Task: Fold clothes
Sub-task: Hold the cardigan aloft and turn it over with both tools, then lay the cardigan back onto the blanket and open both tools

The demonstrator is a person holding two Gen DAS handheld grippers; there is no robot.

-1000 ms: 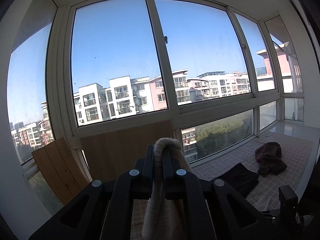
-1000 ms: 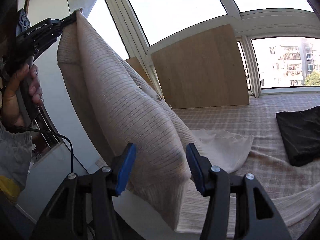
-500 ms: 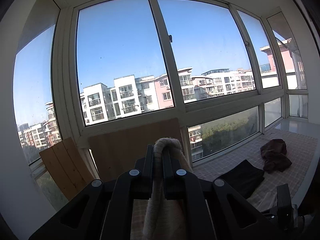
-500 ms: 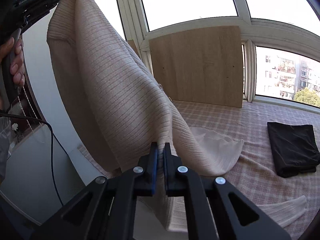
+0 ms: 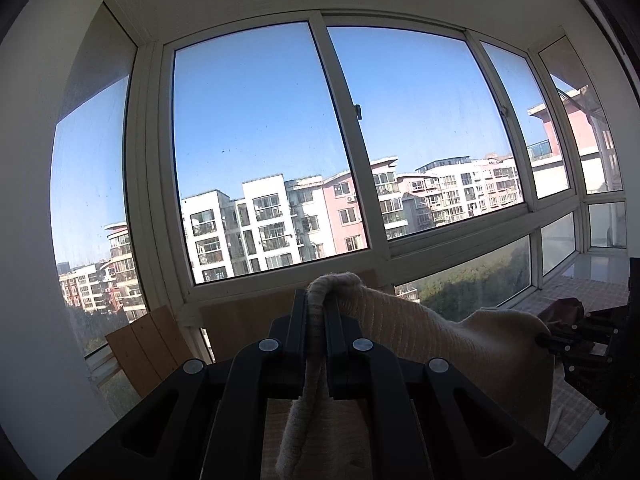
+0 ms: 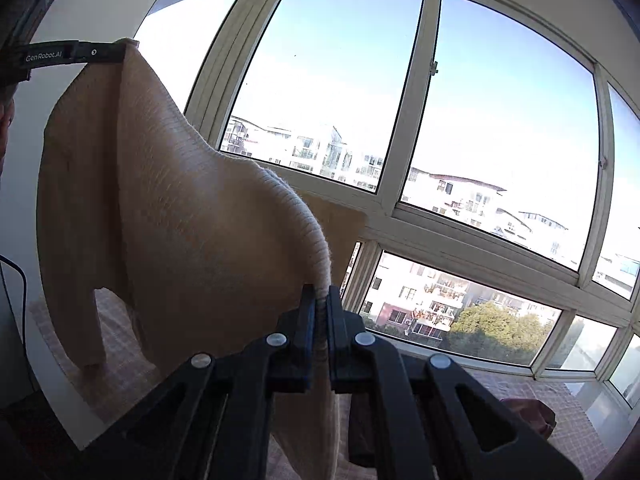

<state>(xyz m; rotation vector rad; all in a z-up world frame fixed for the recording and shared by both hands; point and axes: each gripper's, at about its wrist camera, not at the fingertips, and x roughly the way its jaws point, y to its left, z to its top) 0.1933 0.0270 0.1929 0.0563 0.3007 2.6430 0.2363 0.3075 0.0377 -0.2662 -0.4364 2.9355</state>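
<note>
A beige ribbed knit sweater (image 6: 188,240) hangs in the air between my two grippers. My left gripper (image 5: 316,312) is shut on one edge of it; the same gripper shows in the right wrist view (image 6: 120,51) at the upper left. My right gripper (image 6: 320,304) is shut on the ribbed hem; it also shows at the right edge of the left wrist view (image 5: 540,338). The sweater (image 5: 460,344) stretches between them, and a sleeve (image 6: 90,320) dangles down to the left.
A checked mat (image 6: 520,388) covers the platform under large windows (image 5: 260,152). Wooden boards (image 5: 148,344) lean against the window frame. A dark brown garment (image 5: 568,306) lies on the mat at the right; it shows too in the right wrist view (image 6: 536,414).
The right gripper closed on the sweater's hem and lifted it up high. The sweater came off the mat and now spreads between the two grippers. The left gripper kept its hold.
</note>
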